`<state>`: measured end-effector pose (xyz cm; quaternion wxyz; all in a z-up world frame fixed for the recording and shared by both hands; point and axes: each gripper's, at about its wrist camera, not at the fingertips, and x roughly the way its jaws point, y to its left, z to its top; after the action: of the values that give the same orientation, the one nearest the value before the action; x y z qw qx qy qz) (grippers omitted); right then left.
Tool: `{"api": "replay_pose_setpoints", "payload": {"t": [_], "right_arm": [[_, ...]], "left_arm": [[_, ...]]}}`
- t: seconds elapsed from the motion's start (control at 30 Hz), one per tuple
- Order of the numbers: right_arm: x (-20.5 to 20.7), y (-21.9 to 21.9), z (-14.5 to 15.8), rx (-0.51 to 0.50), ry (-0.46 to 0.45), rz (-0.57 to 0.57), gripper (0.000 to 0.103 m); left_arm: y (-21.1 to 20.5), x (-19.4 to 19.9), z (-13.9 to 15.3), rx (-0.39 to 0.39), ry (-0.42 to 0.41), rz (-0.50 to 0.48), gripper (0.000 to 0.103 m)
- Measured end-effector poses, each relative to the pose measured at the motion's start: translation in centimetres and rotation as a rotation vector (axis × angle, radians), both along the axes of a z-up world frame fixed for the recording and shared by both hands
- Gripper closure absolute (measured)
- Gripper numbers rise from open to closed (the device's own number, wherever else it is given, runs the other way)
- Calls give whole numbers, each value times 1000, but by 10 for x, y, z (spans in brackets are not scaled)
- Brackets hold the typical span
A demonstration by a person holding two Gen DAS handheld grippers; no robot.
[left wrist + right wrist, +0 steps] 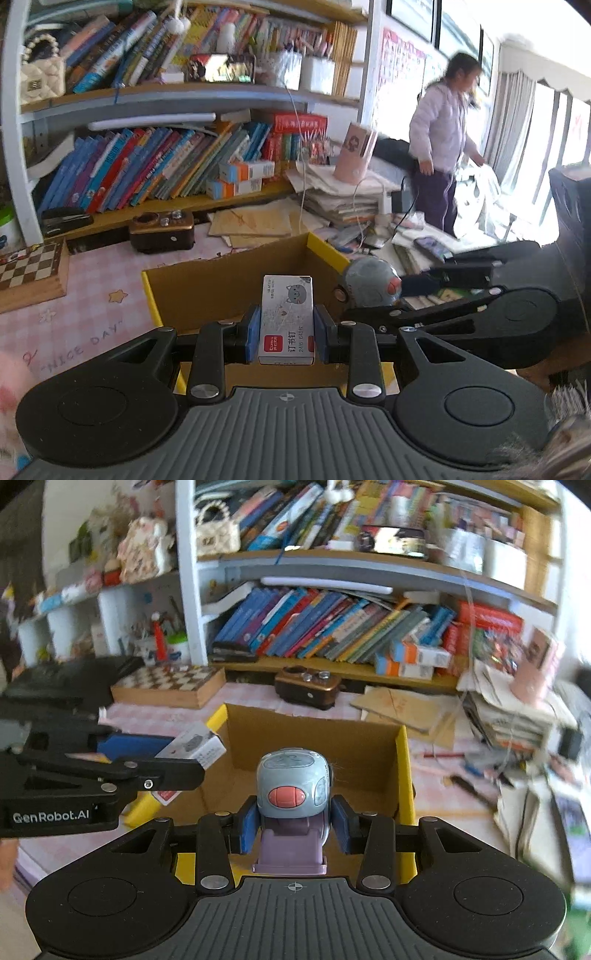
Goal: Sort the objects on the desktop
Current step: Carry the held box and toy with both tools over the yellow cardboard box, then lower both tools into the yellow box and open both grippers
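Note:
My left gripper (287, 338) is shut on a small white staple box (287, 317) with a grey cat print and red label, held above the open cardboard box (207, 284) with yellow edges. My right gripper (293, 825) is shut on a grey and purple toy robot (291, 794) with a pink oval button, also over the cardboard box (369, 746). The toy robot (371, 282) and right gripper show at the right of the left wrist view. The staple box (195, 744) and left gripper show at the left of the right wrist view.
The desk has a pink checked mat (74, 325). A chessboard box (31, 271), a brown radio (161, 230), loose cardboard sheets (255, 221), paper stacks with a pink cup (352, 158) and book shelves lie behind. A person (441, 140) stands at the right by the window.

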<state>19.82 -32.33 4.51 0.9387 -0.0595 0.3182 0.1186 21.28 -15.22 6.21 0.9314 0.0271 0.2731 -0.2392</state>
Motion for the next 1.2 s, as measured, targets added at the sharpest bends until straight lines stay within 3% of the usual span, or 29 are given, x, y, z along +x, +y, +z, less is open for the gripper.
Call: {"api": "replay_pose_setpoints", "payload": {"t": [0.3, 0.5, 0.67, 0.87, 1.2], "right_arm": [[89, 3, -43, -182, 157, 154, 62], [129, 8, -72, -319, 269, 255, 62], [141, 13, -85, -394, 329, 328, 62], [149, 15, -90, -417, 342, 337, 62], [148, 17, -88, -434, 321, 350, 61]], "left_arm": [[-22, 88, -38, 192, 136, 16, 76], [-37, 126, -57, 328, 211, 0, 75], [-40, 144, -62, 363, 257, 11, 75], [-44, 153, -73, 417, 289, -7, 75], [-43, 161, -78, 412, 294, -10, 75]]}}
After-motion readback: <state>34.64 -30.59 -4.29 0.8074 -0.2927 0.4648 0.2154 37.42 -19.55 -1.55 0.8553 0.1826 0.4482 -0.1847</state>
